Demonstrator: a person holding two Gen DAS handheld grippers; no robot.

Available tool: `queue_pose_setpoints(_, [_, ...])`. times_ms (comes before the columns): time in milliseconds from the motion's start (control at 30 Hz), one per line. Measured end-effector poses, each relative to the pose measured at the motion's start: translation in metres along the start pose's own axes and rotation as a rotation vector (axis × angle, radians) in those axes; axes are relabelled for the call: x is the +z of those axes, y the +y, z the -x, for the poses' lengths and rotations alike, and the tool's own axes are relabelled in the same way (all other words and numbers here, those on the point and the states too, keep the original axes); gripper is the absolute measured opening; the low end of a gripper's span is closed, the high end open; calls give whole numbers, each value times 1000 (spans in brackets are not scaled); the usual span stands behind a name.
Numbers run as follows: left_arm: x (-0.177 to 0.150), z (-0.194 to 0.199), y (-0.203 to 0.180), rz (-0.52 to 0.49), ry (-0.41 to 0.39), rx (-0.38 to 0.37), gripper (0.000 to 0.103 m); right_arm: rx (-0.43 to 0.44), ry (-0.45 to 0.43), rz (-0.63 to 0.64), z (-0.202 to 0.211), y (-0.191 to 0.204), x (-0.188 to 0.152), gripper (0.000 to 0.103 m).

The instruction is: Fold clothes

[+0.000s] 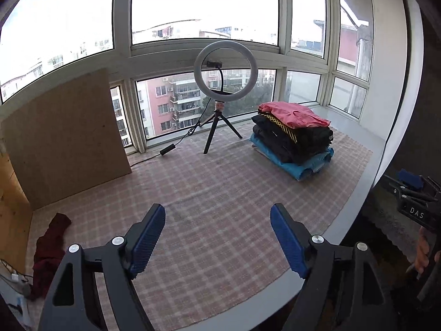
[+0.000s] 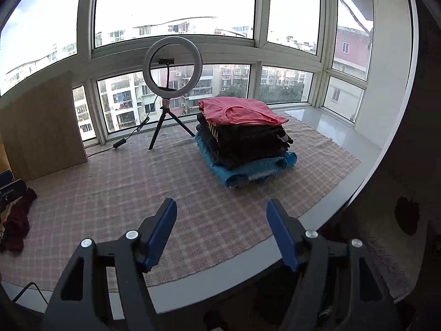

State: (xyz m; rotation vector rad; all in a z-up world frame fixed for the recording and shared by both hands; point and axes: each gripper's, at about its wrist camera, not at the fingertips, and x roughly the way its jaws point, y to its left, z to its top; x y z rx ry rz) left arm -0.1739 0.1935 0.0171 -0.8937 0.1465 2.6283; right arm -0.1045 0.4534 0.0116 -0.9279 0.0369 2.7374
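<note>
A stack of folded clothes [image 1: 293,138] stands on the checked cloth at the far right, a pink top uppermost over dark garments and blue ones; the same stack [image 2: 244,140] fills the middle of the right wrist view. A crumpled dark red garment [image 1: 51,251] lies at the left edge, also seen as a dark red heap [image 2: 18,224]. My left gripper [image 1: 217,218] hangs open over bare cloth with nothing between its blue pads. My right gripper [image 2: 222,212] is open too, empty, above the cloth's near edge. The right gripper [image 1: 413,193] shows at the left view's right edge, a hand below it.
A ring light on a black tripod [image 1: 224,82] stands at the back by the windows, its cable trailing left. A brown board [image 1: 63,138] leans upright at the left. The checked cloth [image 2: 124,193] covers a grey tabletop [image 2: 339,135] whose curved front edge runs below the grippers.
</note>
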Motion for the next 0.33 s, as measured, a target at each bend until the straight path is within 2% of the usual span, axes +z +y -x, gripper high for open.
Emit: queue_pose_setpoints(333, [-5,21,8,20,-39,-66,77,-31,-17,8,22,7,-8,67])
